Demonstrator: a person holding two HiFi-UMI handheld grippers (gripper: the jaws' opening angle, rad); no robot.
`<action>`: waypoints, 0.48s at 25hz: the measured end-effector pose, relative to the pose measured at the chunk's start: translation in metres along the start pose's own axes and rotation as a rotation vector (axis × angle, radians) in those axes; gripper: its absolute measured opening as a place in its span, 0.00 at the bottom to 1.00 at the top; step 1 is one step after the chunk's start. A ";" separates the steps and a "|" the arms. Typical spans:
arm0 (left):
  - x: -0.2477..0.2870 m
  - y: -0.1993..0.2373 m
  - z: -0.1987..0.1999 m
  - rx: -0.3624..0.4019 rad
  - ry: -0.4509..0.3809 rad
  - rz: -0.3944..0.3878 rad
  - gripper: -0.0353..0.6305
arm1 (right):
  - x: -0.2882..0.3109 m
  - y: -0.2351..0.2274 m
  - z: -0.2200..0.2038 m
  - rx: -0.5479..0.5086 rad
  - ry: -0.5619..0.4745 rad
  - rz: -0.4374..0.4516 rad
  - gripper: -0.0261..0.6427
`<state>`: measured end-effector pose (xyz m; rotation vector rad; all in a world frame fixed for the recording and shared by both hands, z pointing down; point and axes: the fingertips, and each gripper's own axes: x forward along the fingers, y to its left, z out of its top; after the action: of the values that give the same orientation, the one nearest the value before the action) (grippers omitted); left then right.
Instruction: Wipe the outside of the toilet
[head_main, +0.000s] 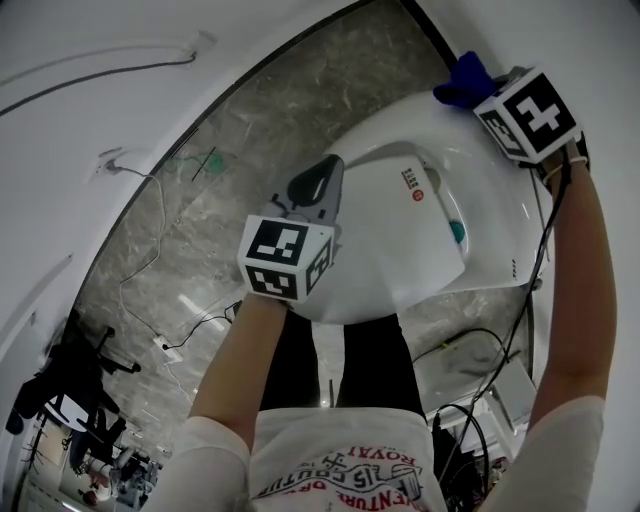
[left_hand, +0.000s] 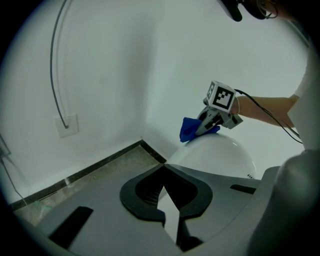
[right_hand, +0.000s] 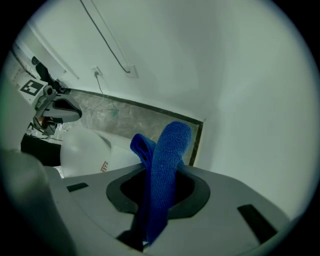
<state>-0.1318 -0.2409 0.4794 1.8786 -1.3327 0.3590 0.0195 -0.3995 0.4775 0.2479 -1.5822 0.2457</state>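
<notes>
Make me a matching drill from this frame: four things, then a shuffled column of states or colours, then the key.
Things:
1. left gripper
2. blue cloth
3. toilet
4. floor

States or colours:
A. grey veined stone
B. pinched in the jaws of the right gripper
C. white, under both grippers
D. jaws together, nothing held

Pairs: 1-D, 2-B, 3-C, 4-A

A bathroom: white toilet on marbled floor between plain white walls.
</notes>
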 end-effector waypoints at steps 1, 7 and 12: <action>-0.002 0.003 -0.004 -0.004 0.005 0.003 0.06 | 0.005 0.002 0.003 -0.020 0.023 0.006 0.15; -0.012 0.027 -0.021 -0.044 0.017 0.033 0.06 | 0.031 0.016 0.020 -0.130 0.132 0.025 0.15; -0.019 0.043 -0.034 -0.078 0.016 0.053 0.06 | 0.055 0.033 0.034 -0.241 0.217 0.046 0.15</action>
<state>-0.1705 -0.2090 0.5086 1.7757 -1.3689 0.3438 -0.0240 -0.3787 0.5316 -0.0036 -1.3877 0.1110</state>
